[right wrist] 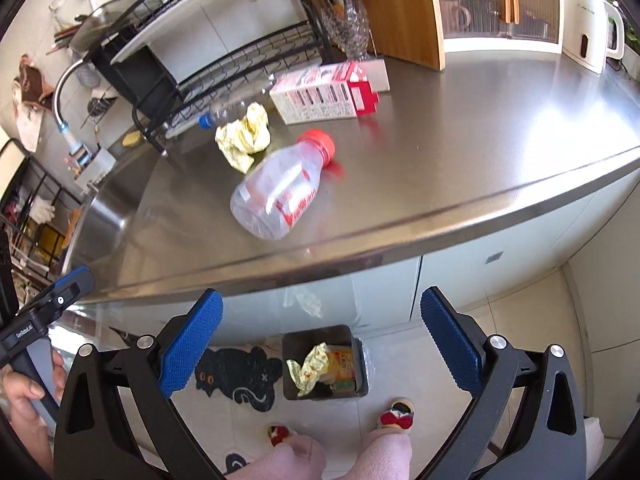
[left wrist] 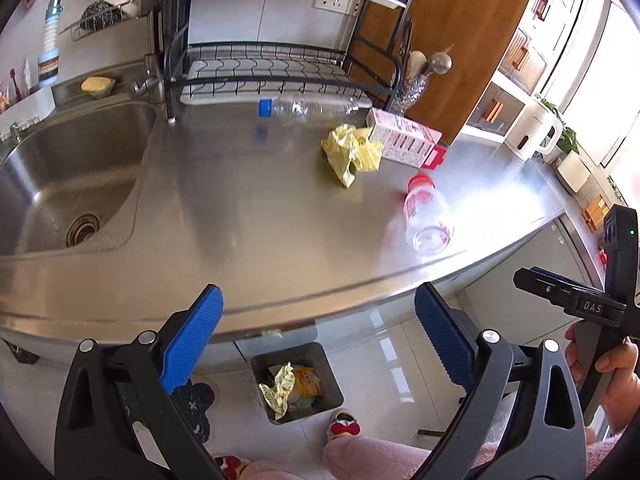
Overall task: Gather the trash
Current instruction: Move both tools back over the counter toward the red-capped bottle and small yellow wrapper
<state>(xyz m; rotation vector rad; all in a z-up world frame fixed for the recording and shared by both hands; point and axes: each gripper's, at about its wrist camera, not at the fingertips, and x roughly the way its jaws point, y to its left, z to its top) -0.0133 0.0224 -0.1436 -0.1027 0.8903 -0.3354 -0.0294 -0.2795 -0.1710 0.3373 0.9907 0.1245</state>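
Both your grippers — left [left wrist: 318, 336] and right [right wrist: 320, 338] — gape empty above the bin [right wrist: 358, 364], and the red-capped bottle [right wrist: 280, 190] lies on the counter [right wrist: 460, 152] beyond it, nearer your right, cap pointing away.

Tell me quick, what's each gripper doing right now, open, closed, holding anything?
Left gripper: open, holding nothing.
Right gripper: open, holding nothing.

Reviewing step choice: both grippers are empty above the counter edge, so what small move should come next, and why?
Probably lower the right gripper toward the red-capped bottle. It lies on its side on the counter, nearest the edge, and both grippers are open and empty. The bin below already holds wrappers.
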